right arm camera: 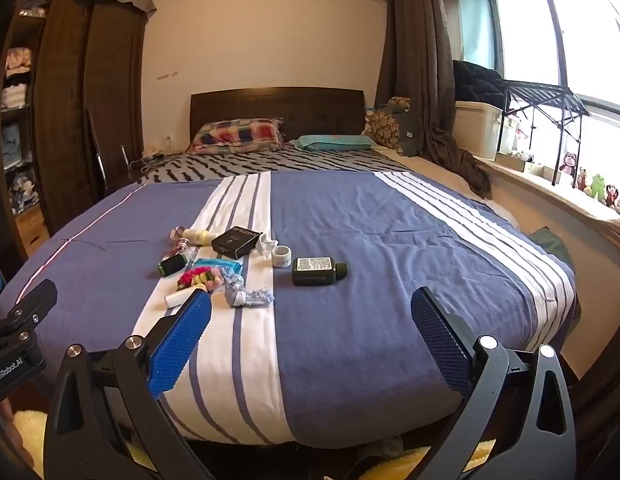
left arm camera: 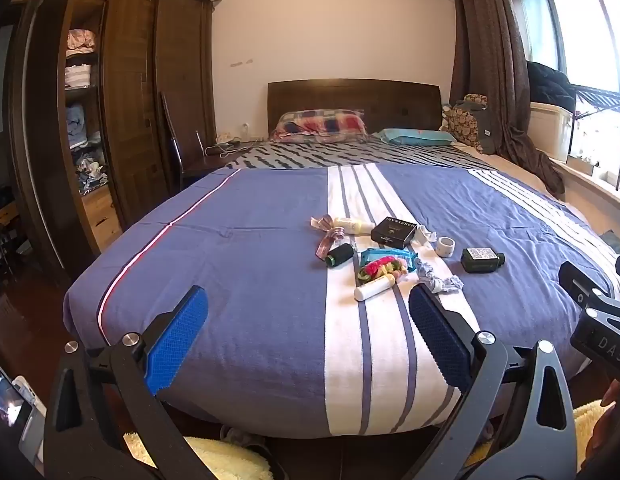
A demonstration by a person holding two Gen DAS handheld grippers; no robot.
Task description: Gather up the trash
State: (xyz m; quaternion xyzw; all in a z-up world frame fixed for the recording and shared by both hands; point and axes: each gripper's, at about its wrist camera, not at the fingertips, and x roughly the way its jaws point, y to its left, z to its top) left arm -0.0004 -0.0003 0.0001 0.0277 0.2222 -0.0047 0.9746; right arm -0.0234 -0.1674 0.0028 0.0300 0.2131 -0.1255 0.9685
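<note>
On bed foot, before any pick: left gripper [left arm camera: 310, 336] and right gripper [right arm camera: 311, 334], both with blue-padded fingers spread wide, nothing between them, hovering short of the pile and angled slightly down.

Trash clustered mid-bed on blue-and-white striped cotton bedspread [right arm camera: 389, 220], mostly on the white band:
- white plastic tube [left arm camera: 371, 289], lying flat, nearest the left gripper
- crumpled blue-grey paper scrap [right arm camera: 246, 294], just beside the tube
- pink-and-green crinkled wrapper [left arm camera: 383, 268], resting on a turquoise wipes packet [left arm camera: 389, 255]
- small dark green cylinder [left arm camera: 338, 255], on its side
- pinkish ribbon strip [left arm camera: 327, 236], touching a cream lotion bottle [left arm camera: 351, 225]
- black flat cardboard box [left arm camera: 393, 232]
- white tape roll [left arm camera: 445, 246]
- dark green square-shouldered bottle [right arm camera: 315, 270], lying apart to the window side, closest to the right gripper's line.

Judged step: approach, nothing collected yet. Next move likely calls for reaching forward over the soft cover, straddling one item, closing gently so fabric is not pinched. No bin or bag in view; destination cannot be told.

Beyond: dark wooden headboard [right arm camera: 278, 108], plaid pillow [right arm camera: 238, 136], open dark wardrobe [left arm camera: 122, 100] with folded clothes, brown curtain [right arm camera: 417, 60], bright window [right arm camera: 549, 28].
</note>
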